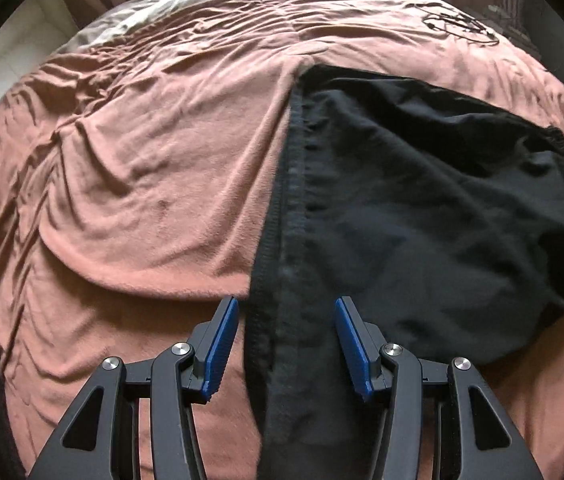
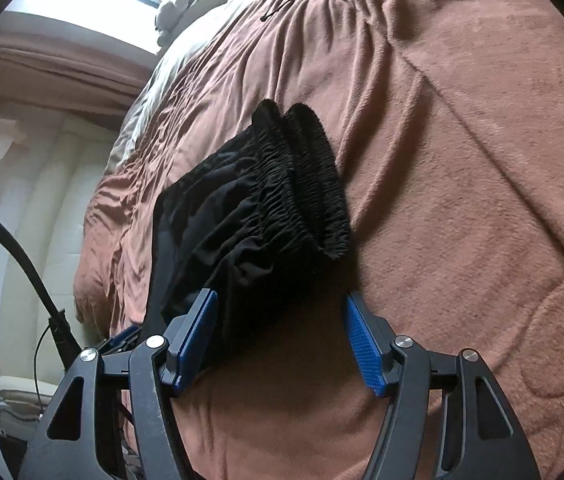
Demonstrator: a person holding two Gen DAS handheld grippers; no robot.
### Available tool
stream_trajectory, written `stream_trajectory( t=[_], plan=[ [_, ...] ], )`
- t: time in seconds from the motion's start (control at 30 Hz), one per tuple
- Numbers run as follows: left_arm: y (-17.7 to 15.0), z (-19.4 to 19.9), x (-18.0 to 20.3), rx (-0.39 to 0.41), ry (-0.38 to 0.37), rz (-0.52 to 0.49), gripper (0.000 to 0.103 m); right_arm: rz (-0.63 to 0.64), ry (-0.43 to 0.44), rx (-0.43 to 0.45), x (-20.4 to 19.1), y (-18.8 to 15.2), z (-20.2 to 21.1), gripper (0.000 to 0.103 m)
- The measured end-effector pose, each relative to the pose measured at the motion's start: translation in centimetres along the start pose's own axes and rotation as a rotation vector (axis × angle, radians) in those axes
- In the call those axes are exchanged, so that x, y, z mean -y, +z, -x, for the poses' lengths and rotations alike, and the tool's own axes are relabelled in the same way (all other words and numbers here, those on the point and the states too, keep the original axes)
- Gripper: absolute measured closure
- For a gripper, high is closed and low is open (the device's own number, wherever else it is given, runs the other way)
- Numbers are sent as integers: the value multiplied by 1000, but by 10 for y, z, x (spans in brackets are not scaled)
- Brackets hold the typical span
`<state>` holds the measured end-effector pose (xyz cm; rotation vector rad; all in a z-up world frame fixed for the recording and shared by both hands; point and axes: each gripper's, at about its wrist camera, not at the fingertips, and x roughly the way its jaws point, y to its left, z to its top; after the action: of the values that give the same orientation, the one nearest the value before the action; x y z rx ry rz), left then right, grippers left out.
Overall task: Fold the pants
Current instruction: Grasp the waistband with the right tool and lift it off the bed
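While the black pants (image 1: pixel 422 200) lie folded on the pink blanket (image 1: pixel 142 160), I see my left gripper (image 1: pixel 286 308) with jaws apart astride the hem edge, pads not pressing. My right gripper (image 2: pixel 280 300) stands apart too, gripping nothing, just short of the elastic waistband (image 2: pixel 306 184).

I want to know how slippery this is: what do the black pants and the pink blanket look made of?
Black pants: thin matte woven cloth, probably synthetic; fine crinkles, gathered elastic waistband. Pink blanket: soft fleece or plush, going by its fuzzy nap.
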<state>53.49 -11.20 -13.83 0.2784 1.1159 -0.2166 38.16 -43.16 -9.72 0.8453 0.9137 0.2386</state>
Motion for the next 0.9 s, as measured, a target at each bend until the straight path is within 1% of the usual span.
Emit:
stream_trajectory(
  t=[0.03, 0.07, 0.1, 0.17, 0.2, 0.23, 0.27, 0.3, 0.37, 0.4, 0.5, 0.57, 0.6, 0.63, 0.7, 0.73, 0.77, 0.8, 0.83, 0.9],
  plan=[
    [0, -3, -2, -5, -10, 5, 63, 0, -2, -2, 1, 2, -2, 41],
    [-1, -6, -3, -17, -23, 10, 76, 2, -5, -1, 0, 1, -3, 41],
    [-2, -10, -3, -33, -35, 12, 82, 7, -9, 0, 0, 1, -3, 41],
    [-3, -12, -1, -29, -37, -3, 92, 23, -12, 5, -2, 1, -3, 41],
    [-2, -11, 0, -22, -26, -12, 94, 34, -17, 12, -3, 2, -2, 45],
    [-1, -9, 1, -5, -6, -17, 96, 41, -23, 17, -5, -1, -4, 52],
    [0, -7, 1, 15, 16, -12, 97, 45, -33, 18, -5, -1, -4, 63],
    [1, -6, -1, 23, 31, -4, 98, 42, -39, 19, -4, -2, -4, 64],
    [3, -8, -4, 12, 21, 15, 98, 28, -35, 29, -2, -3, -1, 68],
    [3, -11, -4, -1, 11, 18, 98, 28, -35, 32, -7, -4, -6, 68],
    [3, -10, -5, 13, 36, 18, 98, 33, -37, 32, -9, -7, -6, 68],
    [3, -9, -9, 6, 22, 44, 97, 27, -32, 32, -8, -9, -5, 68],
    [3, -10, -10, 0, 12, 52, 97, 24, -29, 32, -8, -8, -5, 68],
    [3, -11, -12, -10, 7, 55, 93, 24, -24, 29, -8, -8, -5, 68],
    [3, -7, -16, -11, -7, 64, 84, 23, -20, 22, -7, -7, -5, 68],
    [1, -4, -19, -5, -21, 75, 69, 21, -20, 18, -6, -7, -6, 68],
    [1, -2, -22, 4, -37, 86, 50, 19, -17, 15, -6, -5, -7, 68],
    [-1, 1, -27, 17, -64, 109, 43, 18, -13, 10, -5, -4, -7, 68],
    [-1, 2, -30, 23, -83, 120, 39, 17, -10, 5, -3, -4, -8, 68],
    [-3, 2, -35, 14, -122, 155, 39, 14, -3, 3, -2, -4, -8, 68]
  ],
)
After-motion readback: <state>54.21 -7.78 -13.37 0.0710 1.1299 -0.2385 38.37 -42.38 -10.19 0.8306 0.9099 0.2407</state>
